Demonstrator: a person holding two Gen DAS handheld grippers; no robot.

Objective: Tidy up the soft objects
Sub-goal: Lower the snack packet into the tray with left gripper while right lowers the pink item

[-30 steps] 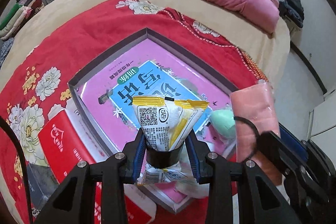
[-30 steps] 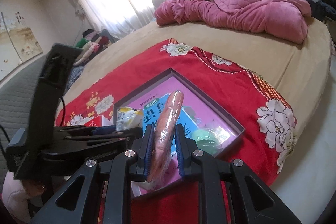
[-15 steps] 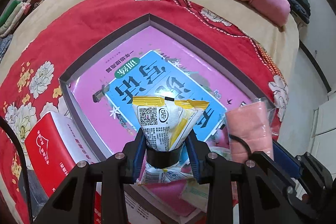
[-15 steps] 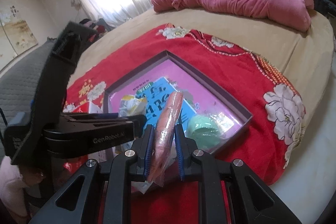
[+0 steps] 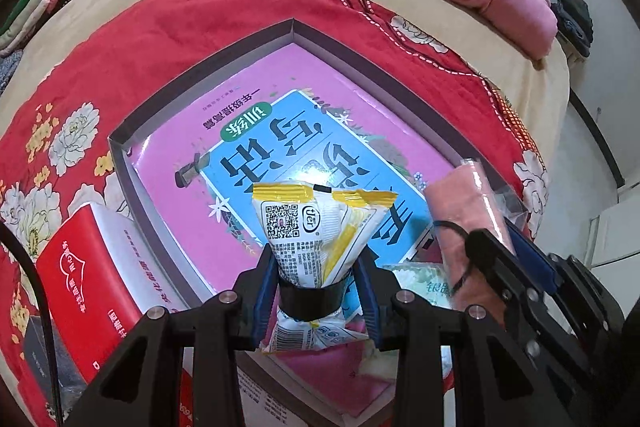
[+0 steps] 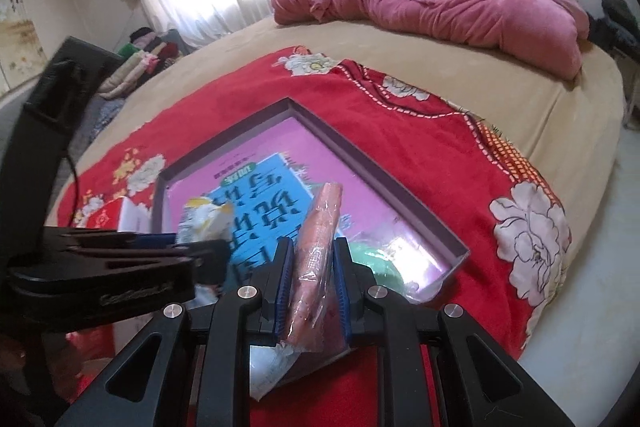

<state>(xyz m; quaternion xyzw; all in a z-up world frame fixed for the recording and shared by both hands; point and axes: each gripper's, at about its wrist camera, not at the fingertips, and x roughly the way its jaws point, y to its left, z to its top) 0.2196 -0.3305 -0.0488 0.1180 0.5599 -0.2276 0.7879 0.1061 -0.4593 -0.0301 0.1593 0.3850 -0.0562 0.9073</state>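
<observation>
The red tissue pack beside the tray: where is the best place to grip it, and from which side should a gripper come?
Probably across the short width of the red tissue pack, coming from above. It lies flat on the red blanket against the tray wall, so only its top and outer sides look free.

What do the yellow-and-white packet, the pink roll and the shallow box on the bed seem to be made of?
Yellow-and-white snack packet: looks like thin glossy plastic film, judging by its crinkles and crimped top seal.
Pink roll: seemingly soft cloth inside clear shiny plastic wrap, which catches the light.
Shallow purple-grey box: probably matte cardboard, with thin straight walls and sharp folded corners.
Red flowered blanket beneath: plush fabric, slightly fuzzy.
</observation>
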